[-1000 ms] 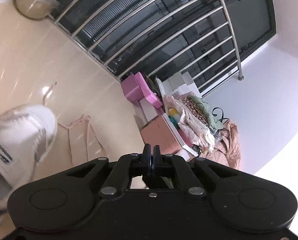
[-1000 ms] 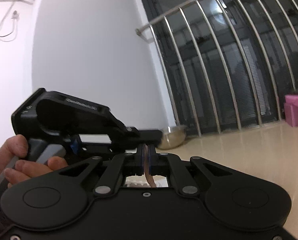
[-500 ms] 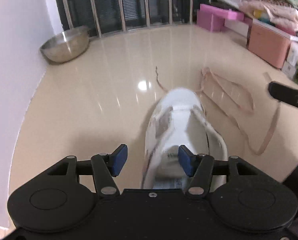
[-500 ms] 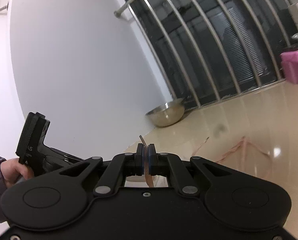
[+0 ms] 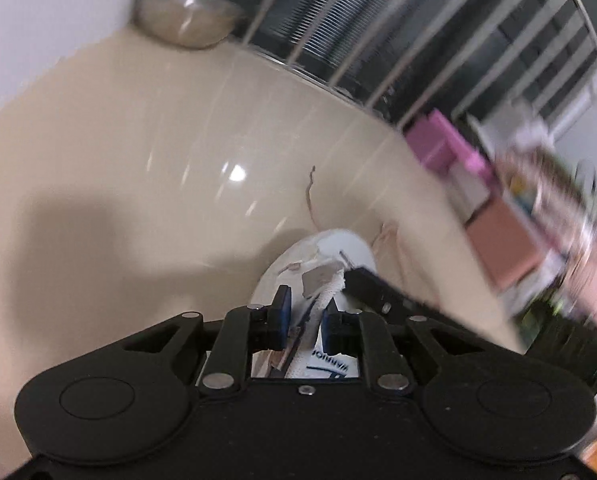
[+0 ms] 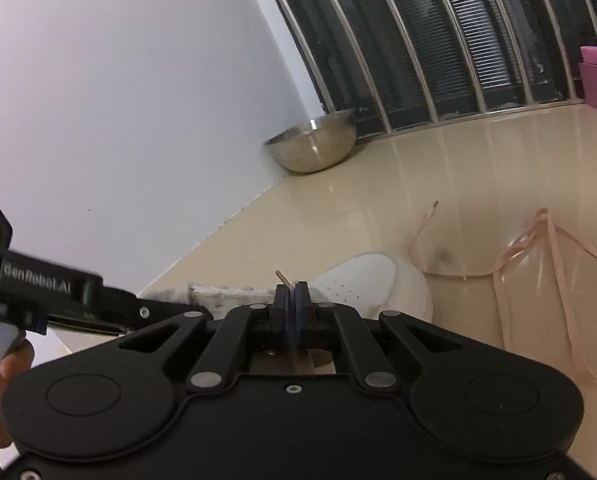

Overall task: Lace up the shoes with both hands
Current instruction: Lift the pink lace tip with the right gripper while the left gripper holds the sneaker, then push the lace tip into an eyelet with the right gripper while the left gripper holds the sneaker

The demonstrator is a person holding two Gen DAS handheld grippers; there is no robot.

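A white sneaker [image 5: 338, 248] lies on the cream floor, toe pointing away. My left gripper [image 5: 305, 312] hovers over its tongue, jaws narrowly apart. The white eyelet flap [image 5: 324, 292] stands between the pads against the right one, with a gap beside the left one. My right gripper [image 6: 292, 292] is shut on the pink lace end [image 6: 282, 278], whose tip sticks up above the pads. In the left wrist view its black finger [image 5: 378, 294] reaches in from the right to the flap. The sneaker [image 6: 362, 276] shows just past the right gripper's pads, and the left gripper's fingers [image 6: 154, 310] come in from the left.
The pink lace [image 6: 554, 248] trails in loose loops on the floor right of the shoe. A steel bowl [image 6: 314, 148] sits in the corner by the white wall [image 6: 138, 80] and the metal railing [image 6: 418, 40]. Pink boxes [image 5: 450, 148] and stacked clutter stand at the right. A hand [image 6: 14, 360] holds the left gripper.
The left gripper went from shut to wide open and has now narrowed around the eyelet flap. Both grippers dropped closer to the shoe. The right gripper stayed shut on the lace end.
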